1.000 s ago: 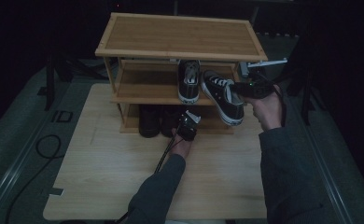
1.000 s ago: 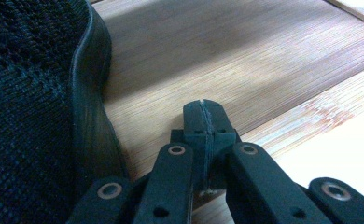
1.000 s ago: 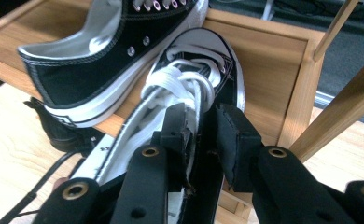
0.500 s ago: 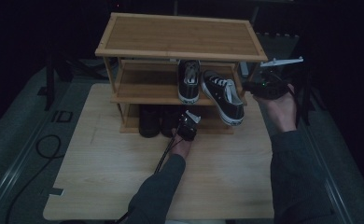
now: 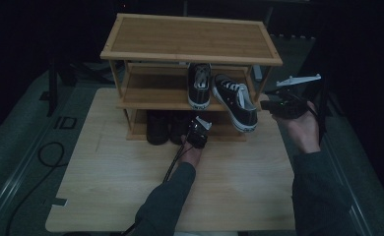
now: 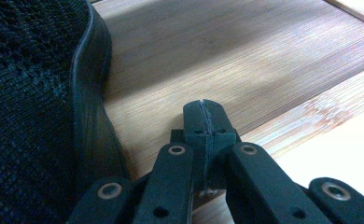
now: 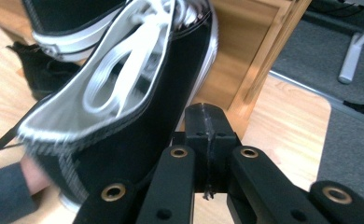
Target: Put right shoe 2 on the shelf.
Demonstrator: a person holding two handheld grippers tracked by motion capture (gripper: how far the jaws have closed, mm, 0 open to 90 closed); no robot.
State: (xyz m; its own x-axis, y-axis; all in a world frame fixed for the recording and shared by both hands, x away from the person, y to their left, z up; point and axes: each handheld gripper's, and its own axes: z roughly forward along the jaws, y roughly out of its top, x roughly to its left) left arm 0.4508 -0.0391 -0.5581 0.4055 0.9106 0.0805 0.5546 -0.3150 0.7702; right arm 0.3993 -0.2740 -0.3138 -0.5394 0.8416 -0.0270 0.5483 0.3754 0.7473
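At the centre of the high view, the left claw (image 5: 198, 133) was held with its jaws pressed together on nothing, at the lower shelf of the three-tier bamboo shoe rack (image 5: 145, 98) on the pale wooden counter (image 5: 111, 172), just beside a black knitted shoe (image 6: 31, 107) seen at the left of the left gripper view. At the right of the high view, the right claw (image 5: 282, 108) was seen with jaws that had just been closing and met with nothing between them. It was held just beside the black canvas sneaker with white laces (image 5: 235, 101), which lay tilted over the middle shelf's right edge next to its upright twin (image 5: 199, 85).
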